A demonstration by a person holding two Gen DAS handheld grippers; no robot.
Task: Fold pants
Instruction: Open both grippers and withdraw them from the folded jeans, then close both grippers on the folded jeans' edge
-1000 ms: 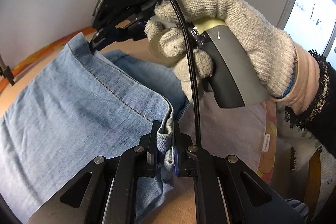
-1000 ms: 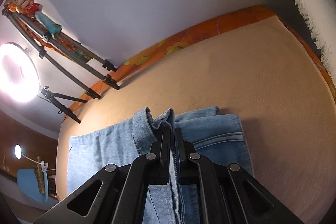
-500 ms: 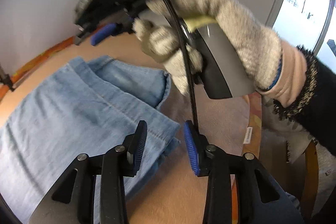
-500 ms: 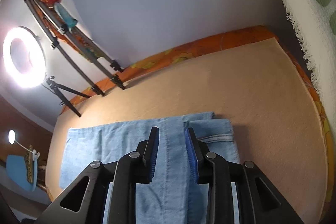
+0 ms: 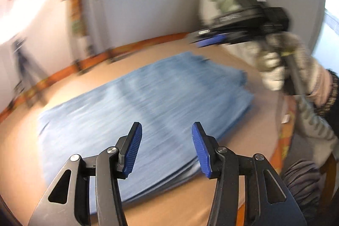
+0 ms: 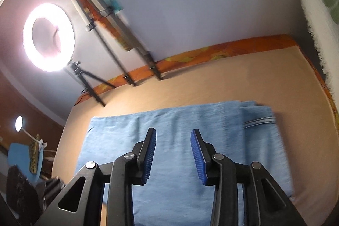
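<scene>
The light blue denim pants (image 5: 135,111) lie folded flat in a rectangle on the tan table top (image 5: 243,141); they also show in the right wrist view (image 6: 180,126). My left gripper (image 5: 166,139) is open and empty, held above the near edge of the pants. My right gripper (image 6: 173,145) is open and empty above the pants; it also shows in the left wrist view (image 5: 208,40), held by a gloved hand (image 5: 275,69) above the far right corner. The left wrist view is motion blurred.
A lit ring light (image 6: 48,37) on a tripod (image 6: 89,86) and a second stand (image 6: 118,35) are at the table's far edge by the wall. An orange patterned border (image 6: 211,56) rims the table. A white fringed cloth (image 6: 317,14) hangs at the right.
Both grippers were shut on the pants' edge a second ago. They opened, let the denim drop flat, and have lifted up and back from it.
</scene>
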